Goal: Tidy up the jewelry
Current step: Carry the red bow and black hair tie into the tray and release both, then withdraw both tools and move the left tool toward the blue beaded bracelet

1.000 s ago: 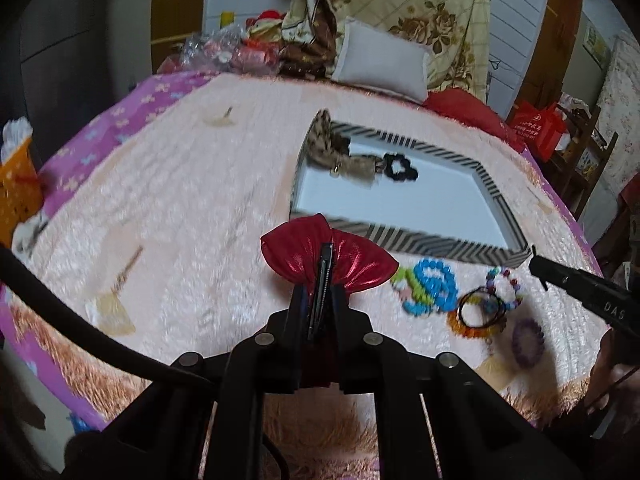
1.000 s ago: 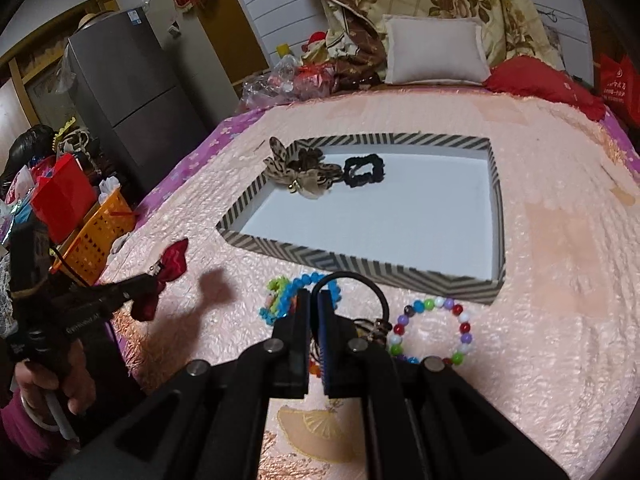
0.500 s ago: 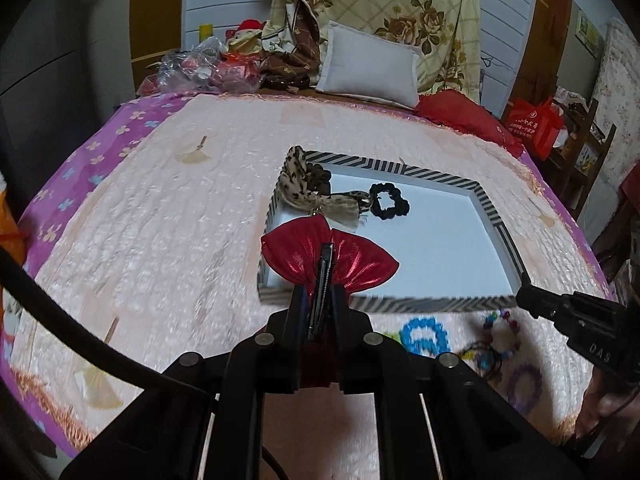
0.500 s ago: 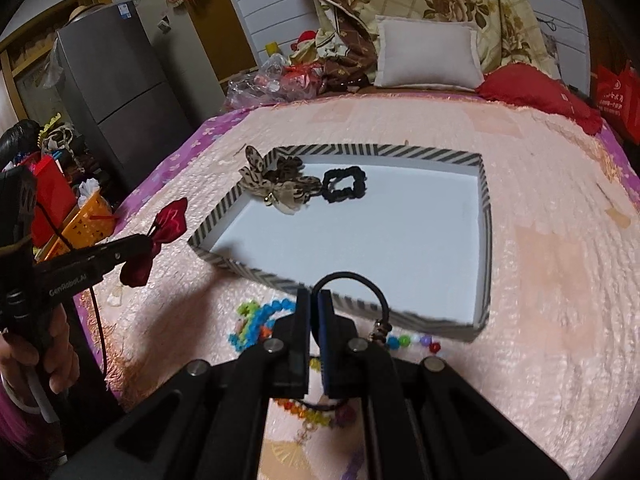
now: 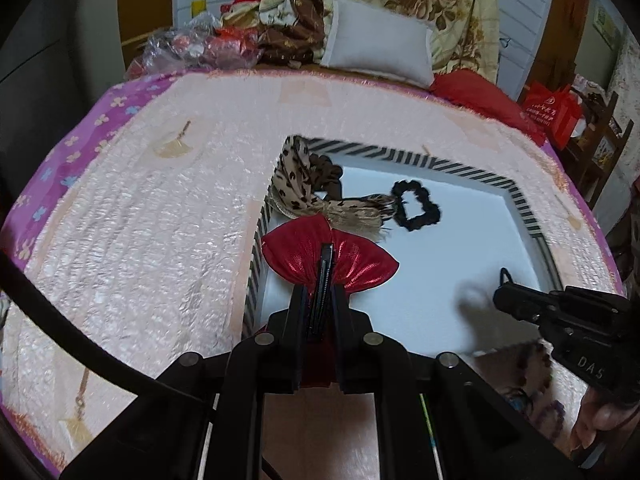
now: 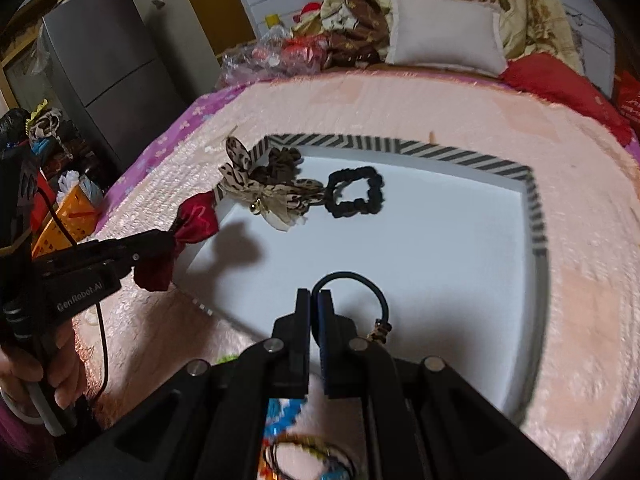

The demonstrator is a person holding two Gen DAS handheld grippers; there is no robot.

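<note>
My left gripper (image 5: 322,292) is shut on a shiny red bow hair clip (image 5: 304,256) and holds it over the near left corner of the striped tray (image 5: 400,158); the bow also shows in the right wrist view (image 6: 196,218). My right gripper (image 6: 315,300) is shut on a thin black hair tie (image 6: 360,284) with a small charm, above the tray's near white floor (image 6: 440,248). In the tray lie a leopard-print bow (image 5: 304,188) and a black scrunchie (image 5: 416,210).
The tray sits on a pink bedspread (image 5: 140,216). Several bead bracelets (image 6: 288,420) lie on the bed before the tray's near rim. A white pillow (image 5: 376,52) and bags stand at the far end. An orange basket (image 6: 68,220) is left of the bed.
Both grippers have moved forward over the tray with their items still held. The bracelets have slid below the right gripper's view.
</note>
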